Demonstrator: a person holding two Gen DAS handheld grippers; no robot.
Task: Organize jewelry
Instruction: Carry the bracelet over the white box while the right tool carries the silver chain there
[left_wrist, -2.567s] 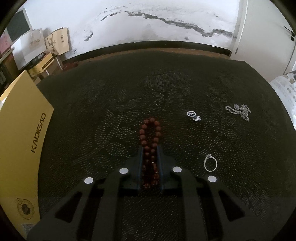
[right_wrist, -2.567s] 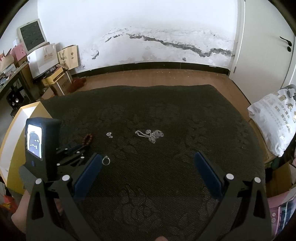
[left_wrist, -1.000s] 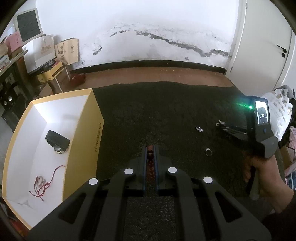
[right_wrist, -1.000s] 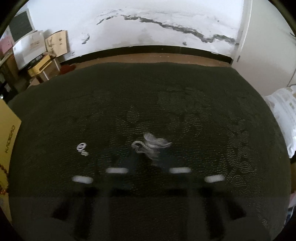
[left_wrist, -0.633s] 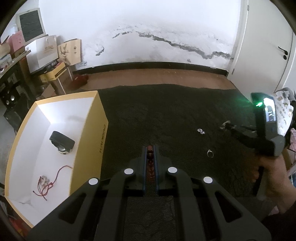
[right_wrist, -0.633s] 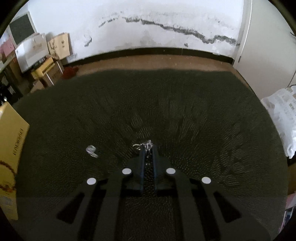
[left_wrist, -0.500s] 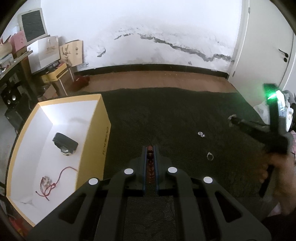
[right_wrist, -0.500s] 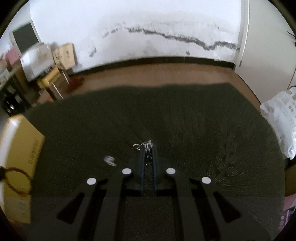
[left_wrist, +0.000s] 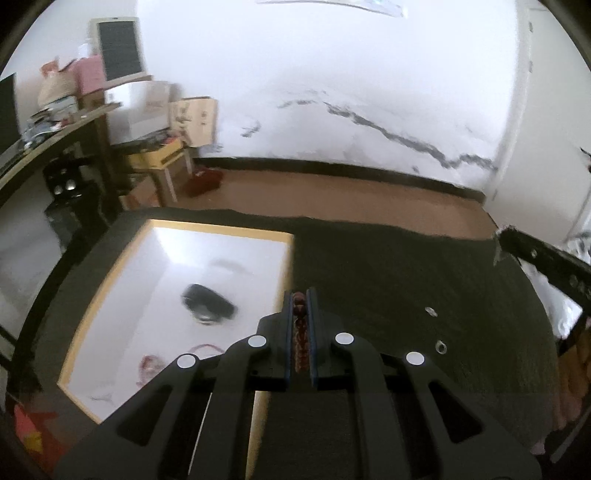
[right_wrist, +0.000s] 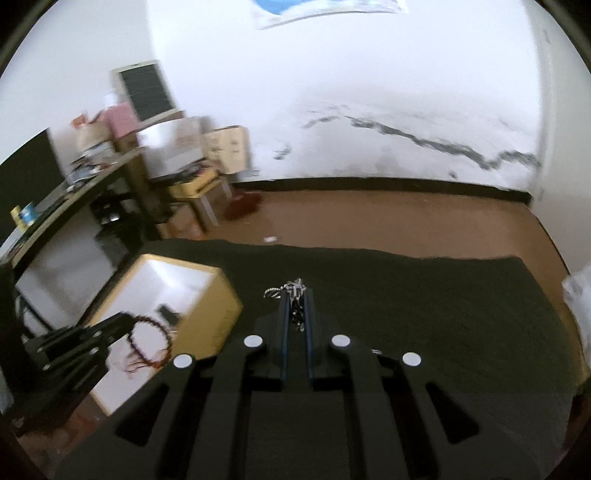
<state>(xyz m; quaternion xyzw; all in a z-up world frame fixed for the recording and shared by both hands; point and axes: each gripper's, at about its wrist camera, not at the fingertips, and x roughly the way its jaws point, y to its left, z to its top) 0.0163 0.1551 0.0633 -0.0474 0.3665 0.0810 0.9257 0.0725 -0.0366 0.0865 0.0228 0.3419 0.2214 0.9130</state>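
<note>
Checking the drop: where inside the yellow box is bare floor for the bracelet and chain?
Bare white floor lies along the far wall of the yellow box and its right side. The middle holds a black item; the near left has a red cord.

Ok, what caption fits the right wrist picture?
Right gripper holding a silver chain above the dark rug, near the yellow box.

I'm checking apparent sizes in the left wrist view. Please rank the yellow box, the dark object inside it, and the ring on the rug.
1. Yellow box
2. Dark object, blurred
3. Ring, tiny
</note>
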